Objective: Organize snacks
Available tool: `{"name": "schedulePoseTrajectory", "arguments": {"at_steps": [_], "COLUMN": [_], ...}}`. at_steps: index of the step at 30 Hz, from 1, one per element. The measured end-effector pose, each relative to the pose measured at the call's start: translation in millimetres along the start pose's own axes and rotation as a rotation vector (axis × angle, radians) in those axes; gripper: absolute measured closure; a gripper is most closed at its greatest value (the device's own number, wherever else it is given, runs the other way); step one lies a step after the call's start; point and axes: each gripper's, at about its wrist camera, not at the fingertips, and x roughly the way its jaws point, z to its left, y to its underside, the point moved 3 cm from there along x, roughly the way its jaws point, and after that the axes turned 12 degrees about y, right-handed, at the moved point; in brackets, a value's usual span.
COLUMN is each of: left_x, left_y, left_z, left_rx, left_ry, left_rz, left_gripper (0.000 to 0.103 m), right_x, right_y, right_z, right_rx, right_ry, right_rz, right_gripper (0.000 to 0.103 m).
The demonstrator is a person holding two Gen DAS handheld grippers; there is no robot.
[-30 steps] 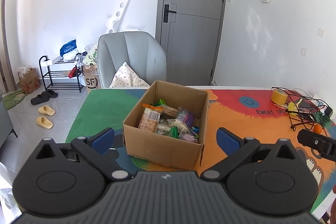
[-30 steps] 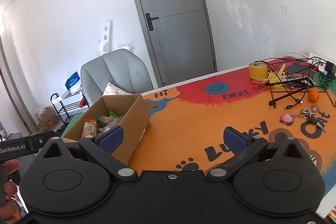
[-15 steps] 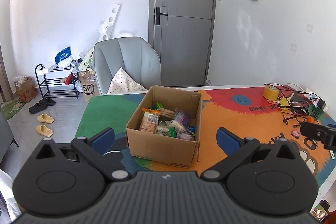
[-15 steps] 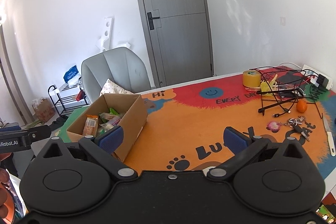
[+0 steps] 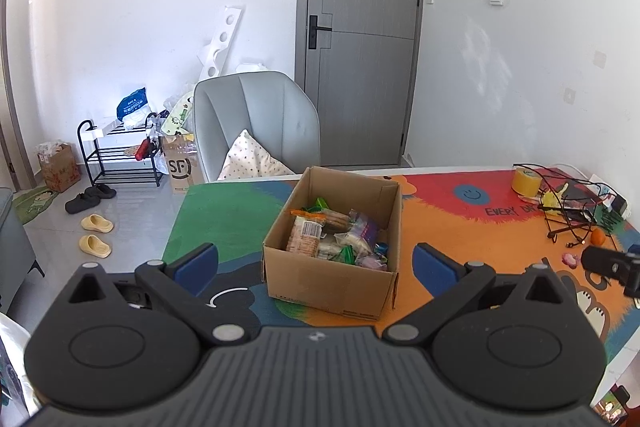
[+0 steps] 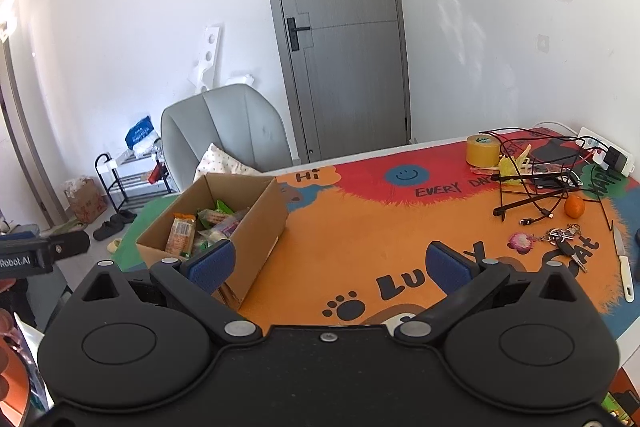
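The box [image 5: 332,247] stood open on the worktop [image 6: 360,227], toward its left end, with the snacks [image 5: 336,235] heaped loose inside it — packets of biscuits, green and purple wrappers, none lying outside that I could see; the rest of the worktop carried only oddments: a tape roll [image 6: 482,150], a tangle of cables [image 6: 536,179], an orange [image 6: 574,206], keys [image 6: 564,239].

Which step was in hand I judged hard to fix; snacks jumbled in a box would suit a sort about to draw them out, and would suit as well a gathering-in that was over; so I would name no move, only that any reach into the box would call for coming down over its rim and picking one packet clear of its neighbours.

The left tool [image 5: 316,261] hung short of the box and above the worktop edge, its fingers spread wide, holding and touching nothing; the right tool [image 6: 330,263] was likewise spread wide and empty — its left finger [image 6: 211,265] showed in front of the box's near corner, though whether it touched I could not tell.
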Motion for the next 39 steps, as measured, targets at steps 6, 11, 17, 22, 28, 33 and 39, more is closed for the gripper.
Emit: {"name": "schedulePoseTrajectory", "arguments": {"at_steps": [6, 11, 17, 22, 28, 33, 39], "left_x": [-0.1, 1.1, 3.6, 5.3, 6.4, 7.7, 7.9], "left_y": [0.0, 1.4, 2.3, 1.9, 2.3, 3.3, 3.5], "left_z": [-0.1, -0.6, -2.2, -1.8, -1.3, -1.1, -1.3], "left_rx": [0.006, 0.008, 0.012, 0.01, 0.014, 0.014, 0.014], "left_ry": [0.002, 0.004, 0.01, 0.006, 0.008, 0.01, 0.01], "left_rz": [0.005, 0.013, 0.024, 0.031, 0.032, 0.034, 0.034], "left_gripper": [0.0, 0.0, 0.0, 0.0, 0.0, 0.0, 0.0], "right_x": [0.4, 1.8, 5.0, 7.4, 6.6, 7.8, 7.3], "right_y": [2.5, 2.9, 3.6, 6.2, 7.5, 6.7, 6.5], "right_z": [-0.5, -4.0, -6.5, -4.2, -0.6, 0.0, -0.3], "right_rx": [0.009, 0.017, 0.033, 0.023, 0.006, 0.002, 0.002], "right_ry": [0.0, 0.004, -0.01, -0.008, -0.009, -0.01, -0.011], "right_rz": [0.007, 0.012, 0.034, 0.048, 0.05, 0.052, 0.051], "right_gripper": [0.0, 0.0, 0.0, 0.0, 0.0, 0.0, 0.0]}}
